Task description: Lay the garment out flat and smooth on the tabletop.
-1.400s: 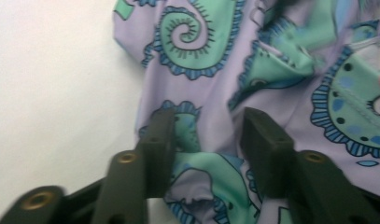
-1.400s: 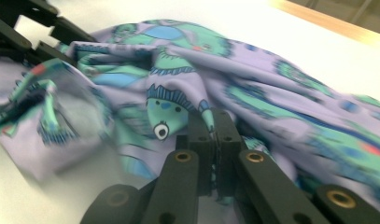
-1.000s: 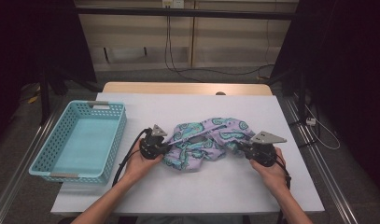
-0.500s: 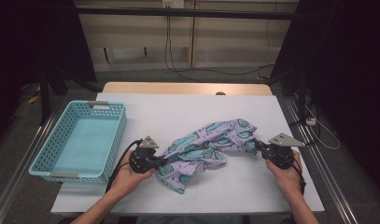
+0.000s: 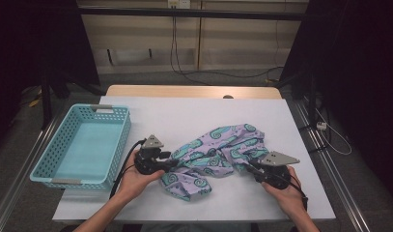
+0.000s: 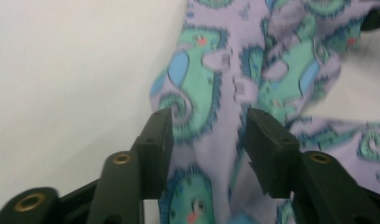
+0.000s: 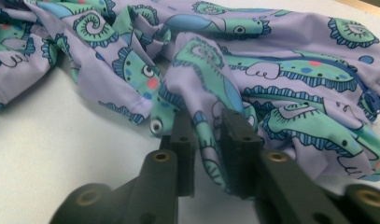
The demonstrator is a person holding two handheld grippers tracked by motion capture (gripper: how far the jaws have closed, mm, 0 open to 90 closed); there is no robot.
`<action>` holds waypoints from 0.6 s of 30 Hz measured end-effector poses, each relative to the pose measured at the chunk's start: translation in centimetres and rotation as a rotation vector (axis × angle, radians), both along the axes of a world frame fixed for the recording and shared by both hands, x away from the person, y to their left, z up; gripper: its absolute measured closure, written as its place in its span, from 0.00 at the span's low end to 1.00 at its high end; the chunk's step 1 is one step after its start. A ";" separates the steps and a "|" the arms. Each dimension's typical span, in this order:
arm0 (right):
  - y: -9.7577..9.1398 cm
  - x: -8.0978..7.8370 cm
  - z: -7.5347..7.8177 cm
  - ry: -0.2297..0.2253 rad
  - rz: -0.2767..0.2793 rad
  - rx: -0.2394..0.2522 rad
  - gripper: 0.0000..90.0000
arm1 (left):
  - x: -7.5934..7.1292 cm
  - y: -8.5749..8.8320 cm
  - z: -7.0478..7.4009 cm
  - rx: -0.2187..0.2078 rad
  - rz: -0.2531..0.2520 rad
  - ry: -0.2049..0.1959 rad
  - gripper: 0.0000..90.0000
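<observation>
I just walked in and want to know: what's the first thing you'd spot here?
The lilac cloth with green seahorses, lying crumpled in the middle of the white table. A person's left claw and right claw sit at its two ends; the left's jaws have just been opening around a fold. A light blue basket sits at the table's left edge.

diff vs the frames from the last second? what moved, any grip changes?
The patterned garment was pulled out flatter, toward the person. The left gripper has just been opening; its jaws now stand apart with fabric loose between them. The right gripper jaws have eased open slightly, a fold still between them. The blue basket stayed put.
</observation>
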State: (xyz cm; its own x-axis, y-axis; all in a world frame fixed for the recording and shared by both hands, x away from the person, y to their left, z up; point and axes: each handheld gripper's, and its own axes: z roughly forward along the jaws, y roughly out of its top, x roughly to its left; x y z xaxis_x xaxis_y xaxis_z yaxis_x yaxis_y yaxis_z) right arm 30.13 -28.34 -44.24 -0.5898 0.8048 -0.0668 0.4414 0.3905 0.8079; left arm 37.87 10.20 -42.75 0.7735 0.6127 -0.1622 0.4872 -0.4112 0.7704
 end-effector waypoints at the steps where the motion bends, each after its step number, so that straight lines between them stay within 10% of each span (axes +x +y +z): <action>1: 0.1 0.0 0.2 -0.002 -0.006 0.000 0.81 | 0.3 -0.2 0.1 -0.002 0.004 -0.008 0.56; 12: -0.2 -0.7 1.8 -0.052 -0.026 0.076 0.68 | 4.3 -3.8 0.2 0.008 0.024 -0.030 0.49; 18: -1.6 1.2 0.9 -0.035 -0.144 0.012 0.68 | 7.2 -6.5 -0.3 0.003 0.042 0.002 0.51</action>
State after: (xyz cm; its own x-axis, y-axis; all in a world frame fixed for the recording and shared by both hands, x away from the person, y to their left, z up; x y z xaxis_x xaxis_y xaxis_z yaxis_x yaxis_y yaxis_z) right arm 31.35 -29.92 -43.36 -0.4651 0.8820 -0.0750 0.4634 0.3148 0.8283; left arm 45.04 3.71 -43.09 0.7467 0.6451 -0.1619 0.5056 -0.3924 0.7684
